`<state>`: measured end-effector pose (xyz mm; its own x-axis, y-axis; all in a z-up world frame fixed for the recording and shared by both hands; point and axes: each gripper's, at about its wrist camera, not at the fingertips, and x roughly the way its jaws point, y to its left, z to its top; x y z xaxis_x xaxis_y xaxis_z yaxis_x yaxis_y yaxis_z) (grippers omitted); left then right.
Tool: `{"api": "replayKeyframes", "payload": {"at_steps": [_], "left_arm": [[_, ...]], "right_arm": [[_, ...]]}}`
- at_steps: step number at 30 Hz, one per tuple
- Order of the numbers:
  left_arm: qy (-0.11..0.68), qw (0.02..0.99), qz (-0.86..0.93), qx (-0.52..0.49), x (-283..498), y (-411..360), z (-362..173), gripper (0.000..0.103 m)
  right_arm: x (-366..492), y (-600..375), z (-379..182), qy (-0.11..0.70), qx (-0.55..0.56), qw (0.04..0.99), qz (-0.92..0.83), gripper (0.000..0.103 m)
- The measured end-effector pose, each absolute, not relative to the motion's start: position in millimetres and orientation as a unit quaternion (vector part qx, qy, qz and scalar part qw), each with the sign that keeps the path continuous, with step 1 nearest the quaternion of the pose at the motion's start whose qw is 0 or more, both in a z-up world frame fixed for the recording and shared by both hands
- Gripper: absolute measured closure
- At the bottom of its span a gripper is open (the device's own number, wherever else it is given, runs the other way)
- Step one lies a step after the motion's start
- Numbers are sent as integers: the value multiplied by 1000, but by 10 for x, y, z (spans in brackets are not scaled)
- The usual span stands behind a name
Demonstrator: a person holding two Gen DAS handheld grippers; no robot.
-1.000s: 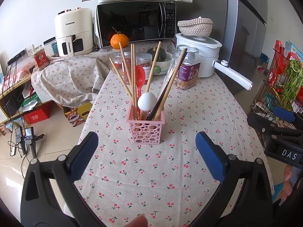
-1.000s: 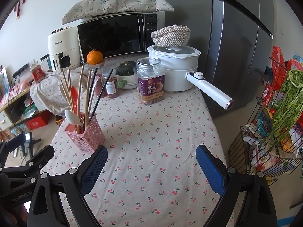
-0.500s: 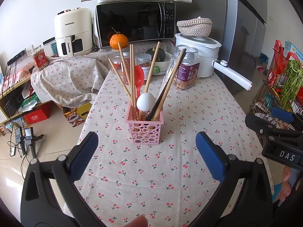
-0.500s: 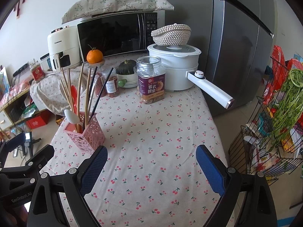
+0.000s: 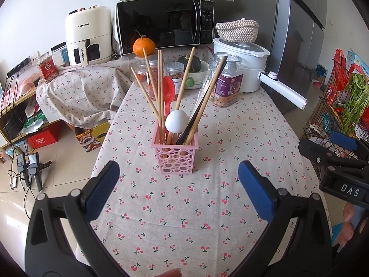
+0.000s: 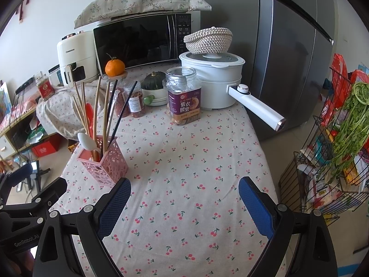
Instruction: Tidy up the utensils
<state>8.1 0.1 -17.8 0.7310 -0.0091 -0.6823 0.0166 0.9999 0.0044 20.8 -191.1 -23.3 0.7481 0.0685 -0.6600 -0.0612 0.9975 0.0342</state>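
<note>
We see the pink holder (image 5: 174, 155) packed with chopsticks (image 5: 159, 85) and spoons (image 5: 176, 121) — handles hidden; both grippers — left (image 5: 178, 189), right (image 6: 184, 202) — spread, empty

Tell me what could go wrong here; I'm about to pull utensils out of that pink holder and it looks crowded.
1. The pink holder is light-looking and packed with leaning wooden chopsticks; tugging one may tip it.
2. The white spoon rests among crossed black chopsticks, so lifting it could drag them out.
3. The left gripper and right gripper are both open and close together; they may collide near the holder.
</note>
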Motion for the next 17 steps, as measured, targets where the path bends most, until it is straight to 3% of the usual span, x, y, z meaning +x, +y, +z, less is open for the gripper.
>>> {"api": "replayKeyframes", "payload": {"at_steps": [17], "left_arm": [[371,929,-12,-3,85,-1,-185,1]], "right_arm": [[215,-1916,-281,358,7,933,34,7]]}}
